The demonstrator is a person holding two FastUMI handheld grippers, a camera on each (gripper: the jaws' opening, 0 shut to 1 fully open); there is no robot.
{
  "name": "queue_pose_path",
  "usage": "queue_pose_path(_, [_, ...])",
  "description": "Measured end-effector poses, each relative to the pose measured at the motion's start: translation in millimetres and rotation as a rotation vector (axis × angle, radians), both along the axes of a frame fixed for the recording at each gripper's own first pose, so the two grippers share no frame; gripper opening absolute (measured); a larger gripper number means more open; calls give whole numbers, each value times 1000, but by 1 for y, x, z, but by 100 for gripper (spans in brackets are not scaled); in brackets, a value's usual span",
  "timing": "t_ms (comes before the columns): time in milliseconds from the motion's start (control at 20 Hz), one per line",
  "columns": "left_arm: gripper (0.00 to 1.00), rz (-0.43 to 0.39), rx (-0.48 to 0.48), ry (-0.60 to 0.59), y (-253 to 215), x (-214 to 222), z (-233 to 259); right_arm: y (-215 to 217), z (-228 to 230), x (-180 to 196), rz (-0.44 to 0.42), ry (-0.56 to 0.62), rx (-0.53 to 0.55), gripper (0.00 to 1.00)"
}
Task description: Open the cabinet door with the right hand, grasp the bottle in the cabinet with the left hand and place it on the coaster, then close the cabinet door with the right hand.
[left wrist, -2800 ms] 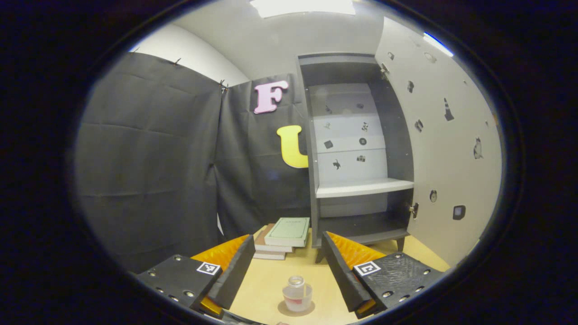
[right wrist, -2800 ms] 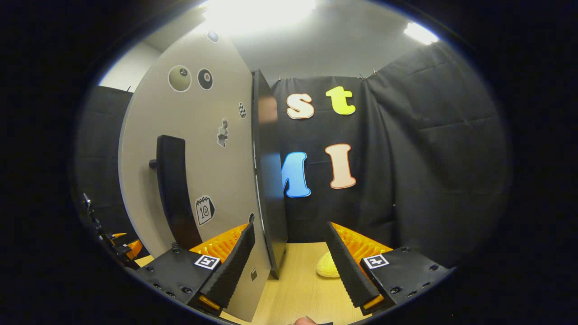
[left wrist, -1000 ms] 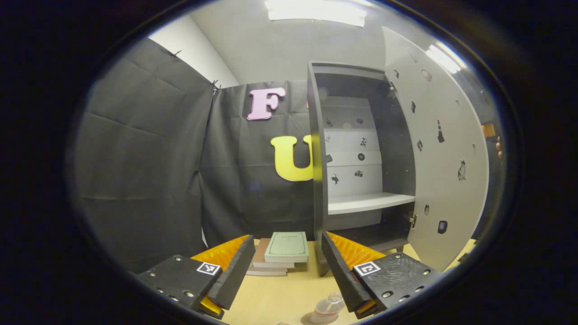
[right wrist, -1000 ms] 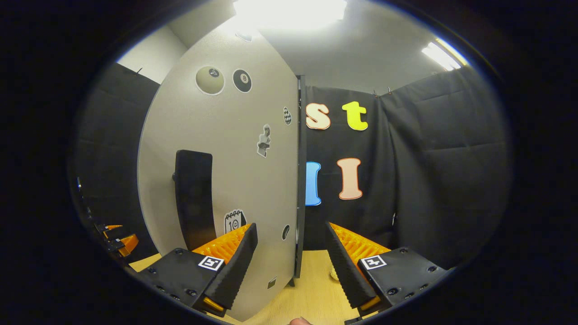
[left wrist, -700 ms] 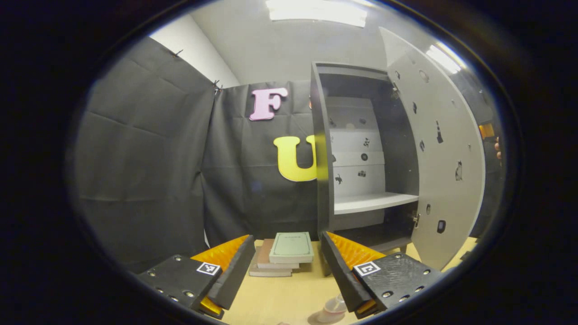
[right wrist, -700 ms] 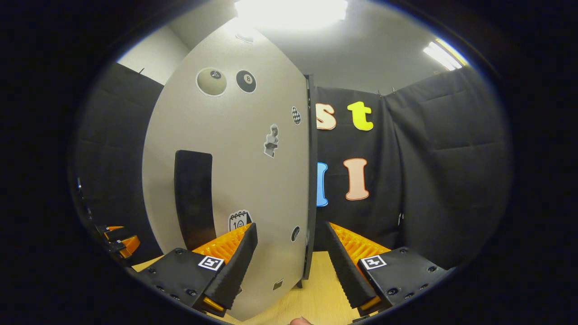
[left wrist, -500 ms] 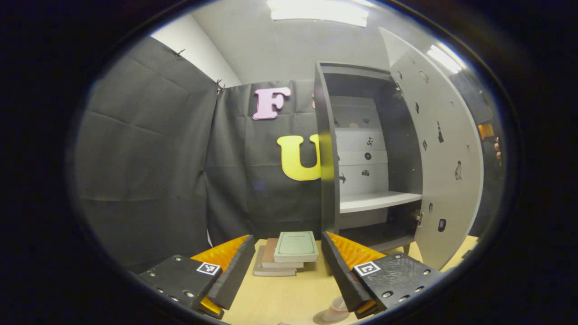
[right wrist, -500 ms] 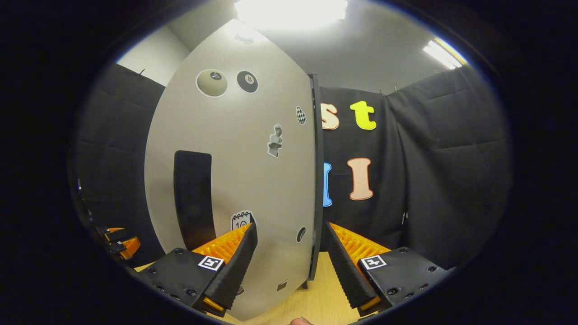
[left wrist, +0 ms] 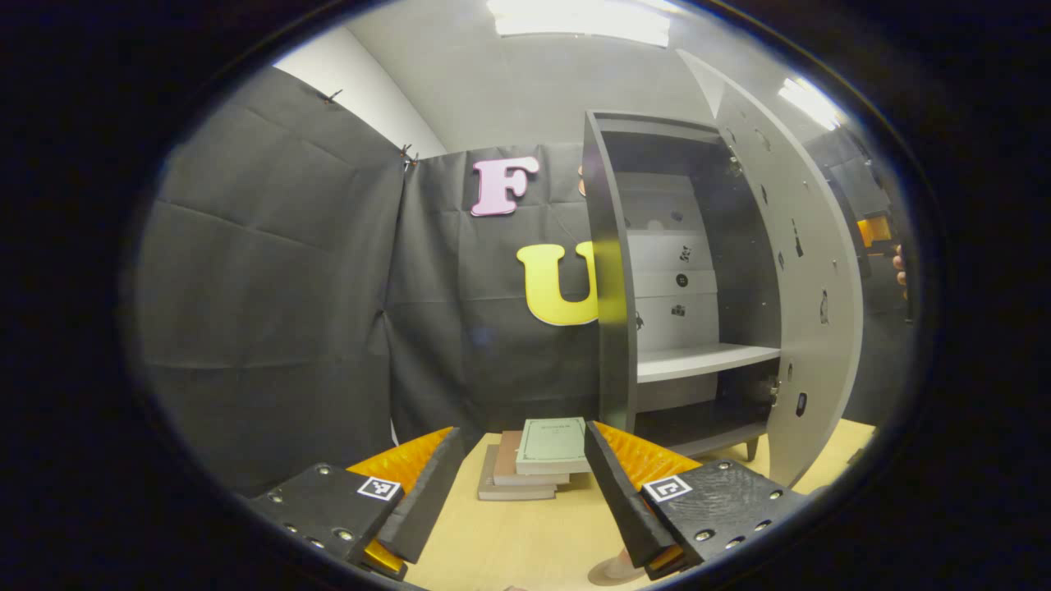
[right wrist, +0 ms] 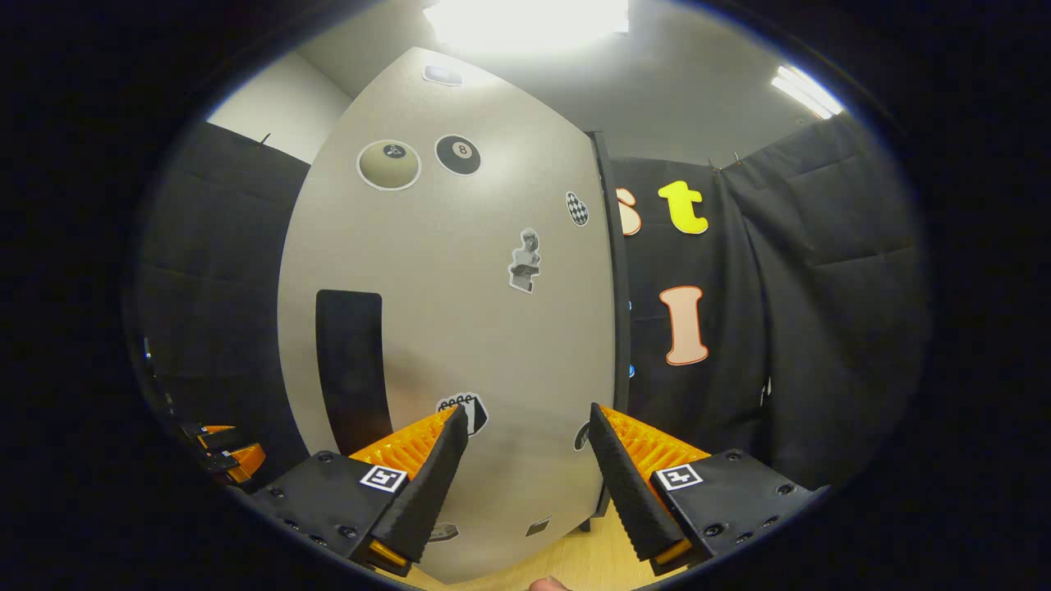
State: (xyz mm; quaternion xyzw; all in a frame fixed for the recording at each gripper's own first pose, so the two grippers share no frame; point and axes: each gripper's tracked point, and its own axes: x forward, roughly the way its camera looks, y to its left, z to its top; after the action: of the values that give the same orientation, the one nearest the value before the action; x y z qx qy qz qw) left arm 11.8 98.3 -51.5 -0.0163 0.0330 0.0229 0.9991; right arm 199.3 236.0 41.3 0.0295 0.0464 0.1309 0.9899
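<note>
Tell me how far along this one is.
Done, it seems: the shelf in the cabinet is bare, and the left gripper is open and empty. An edge of the coaster shows by its finger; the bottle is too hidden to confirm. In hand: the right gripper, open, faces the door on its outer side, close up. Left: the door stands ajar and needs shutting.

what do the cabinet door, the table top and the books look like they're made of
Cabinet door: probably painted or laminated board, matte light grey, flat with a thin dark edge and stickers on it. Table top: seems light wood or wood-look laminate, with faint grain. Books: paper with card covers, the top one pale green and dull.
</note>
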Motion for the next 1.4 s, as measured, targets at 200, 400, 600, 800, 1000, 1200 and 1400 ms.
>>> queue_pose_path(200, [89, 20, 3, 3, 12, -4, -1, 23, 2, 11, 52, 1, 19, 94])
queue_pose_path(400, [91, 37, 10, 12, 21, -8, -5, 48, 2, 13, 117, 0, 21, 95])
queue_pose_path(600, [91, 55, 7, 20, 33, -12, -12, 72, -1, 27, 170, -4, 2, 95])
queue_pose_path(800, [91, 76, 4, 32, 45, -18, -20, 105, -9, 41, 196, -1, -20, 94])
queue_pose_path(1000, [89, 94, 3, 47, 57, -21, -27, 119, -14, 64, 205, 17, 2, 94])
queue_pose_path(1200, [91, 105, 4, 53, 63, -25, -30, 128, -19, 83, 194, 37, 22, 94])
queue_pose_path(1400, [91, 114, 2, 68, 69, -22, -31, 142, -22, 101, 171, 60, 23, 90])
